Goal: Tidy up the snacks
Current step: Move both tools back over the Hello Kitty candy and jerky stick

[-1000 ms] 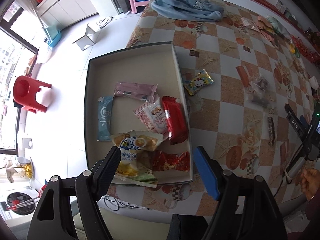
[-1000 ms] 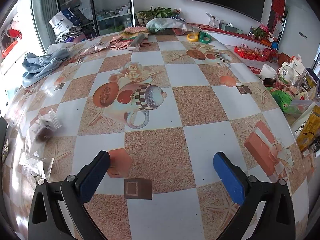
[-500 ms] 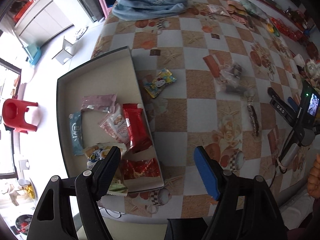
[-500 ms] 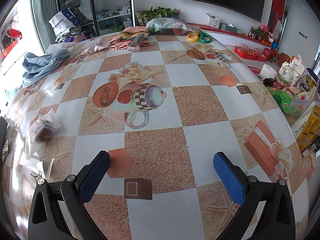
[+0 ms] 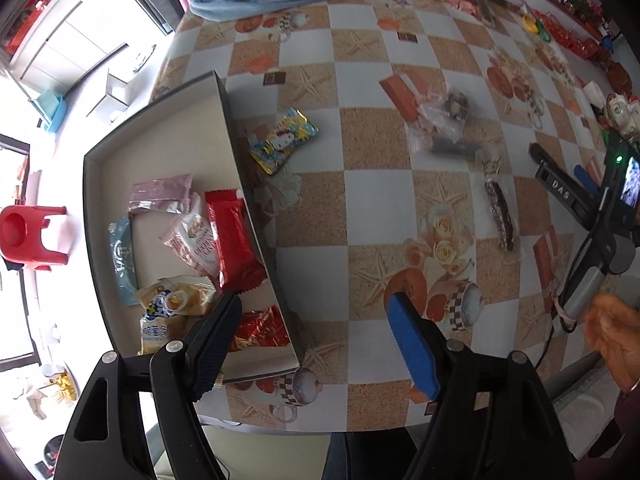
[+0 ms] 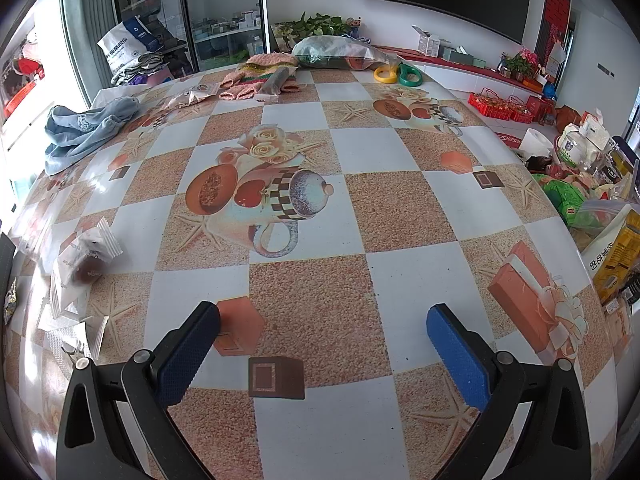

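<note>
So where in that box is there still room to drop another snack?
The box's far end, beyond the pink packet, is bare. The near end is crowded: red packet, blue packet and yellow bag overlap. On the table, the squares between box and dark bar are free.

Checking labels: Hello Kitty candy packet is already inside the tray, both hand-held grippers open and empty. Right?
Not quite. The Hello Kitty candy packet lies on the tablecloth just outside the tray, per the left wrist view. Left hand-held gripper and right hand-held gripper are open, empty.

Packets in box, others on table
</note>
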